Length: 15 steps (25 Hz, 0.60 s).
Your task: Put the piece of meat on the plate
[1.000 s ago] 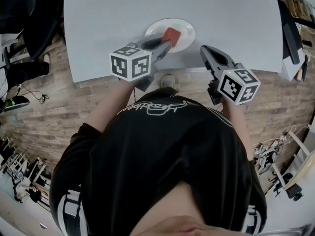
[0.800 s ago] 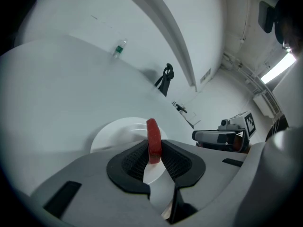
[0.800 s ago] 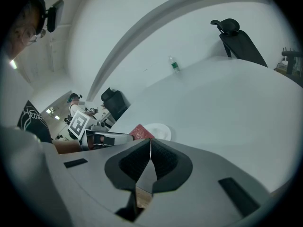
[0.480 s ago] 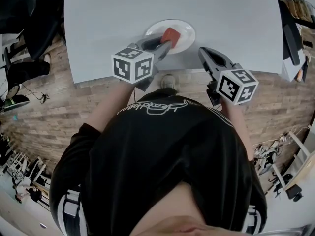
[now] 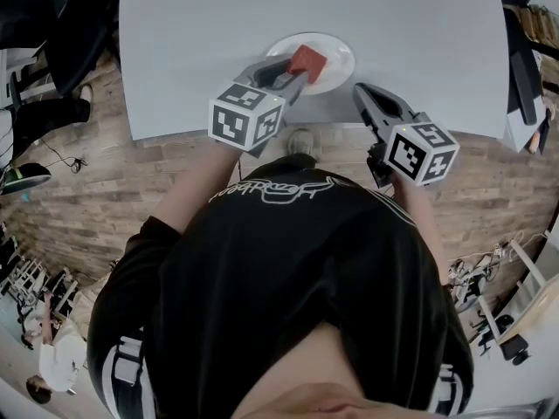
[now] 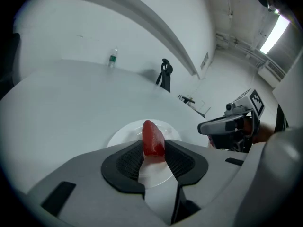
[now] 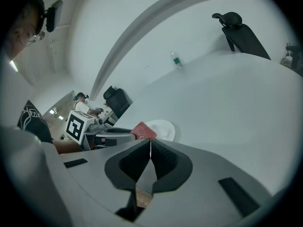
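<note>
The piece of meat (image 5: 307, 61), a red wedge, stands over the near left part of the white plate (image 5: 336, 55) on the grey table. My left gripper (image 5: 295, 70) reaches in from the near left with its jaws opening. In the left gripper view the meat (image 6: 153, 138) stands upright between the two pads, above the plate (image 6: 123, 135). The pads flank it closely without visibly pressing. My right gripper (image 5: 360, 90) hovers at the table's near edge, right of the plate, shut and empty. The right gripper view looks past its closed jaws (image 7: 150, 143) at meat (image 7: 143, 130) and plate (image 7: 163, 129).
A small bottle (image 6: 112, 58) stands at the table's far side. A black office chair (image 7: 239, 32) sits behind the table. The table's near edge (image 5: 218, 133) runs just in front of my body. Wooden floor and clutter lie at both sides.
The left gripper has rolled a little, and its marker cube now sits slightly further right. The meat has stayed over the plate. The right gripper has kept still.
</note>
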Available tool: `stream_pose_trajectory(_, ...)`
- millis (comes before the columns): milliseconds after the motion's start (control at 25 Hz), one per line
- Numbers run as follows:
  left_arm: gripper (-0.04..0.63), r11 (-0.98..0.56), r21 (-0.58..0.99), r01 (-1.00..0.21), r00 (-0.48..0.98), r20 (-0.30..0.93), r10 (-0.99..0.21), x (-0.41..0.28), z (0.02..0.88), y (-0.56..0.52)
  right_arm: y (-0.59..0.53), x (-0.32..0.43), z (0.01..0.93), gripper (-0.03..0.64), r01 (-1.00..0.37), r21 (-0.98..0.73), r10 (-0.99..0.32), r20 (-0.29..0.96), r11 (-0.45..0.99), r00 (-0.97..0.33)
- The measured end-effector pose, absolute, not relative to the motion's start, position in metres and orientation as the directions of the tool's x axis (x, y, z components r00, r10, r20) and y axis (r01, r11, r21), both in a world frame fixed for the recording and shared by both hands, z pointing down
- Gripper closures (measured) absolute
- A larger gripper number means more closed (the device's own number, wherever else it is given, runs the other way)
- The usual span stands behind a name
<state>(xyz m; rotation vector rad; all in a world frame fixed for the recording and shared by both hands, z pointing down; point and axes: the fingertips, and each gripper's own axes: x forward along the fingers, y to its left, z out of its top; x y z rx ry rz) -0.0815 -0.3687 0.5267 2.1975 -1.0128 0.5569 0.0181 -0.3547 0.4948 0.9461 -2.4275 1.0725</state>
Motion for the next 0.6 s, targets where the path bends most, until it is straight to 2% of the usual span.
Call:
stream_pose_trajectory(320,0.445,-0.480,0.365,-0.798,0.594,0.618,-0.516,-0.087,0.530,-0.373,-0.354,0.016,0.497,0.606,-0.681,-0.543,-0.446,0.515,0.491,-0.732)
stream_pose_trajectory(600,0.442,-0.491,0.279,-0.825,0.538,0.652,-0.534,-0.098,0.536,-0.375,-0.347,0.023,0.498,0.606,-0.688,-0.548,-0.455,0.516,0.476,-0.726)
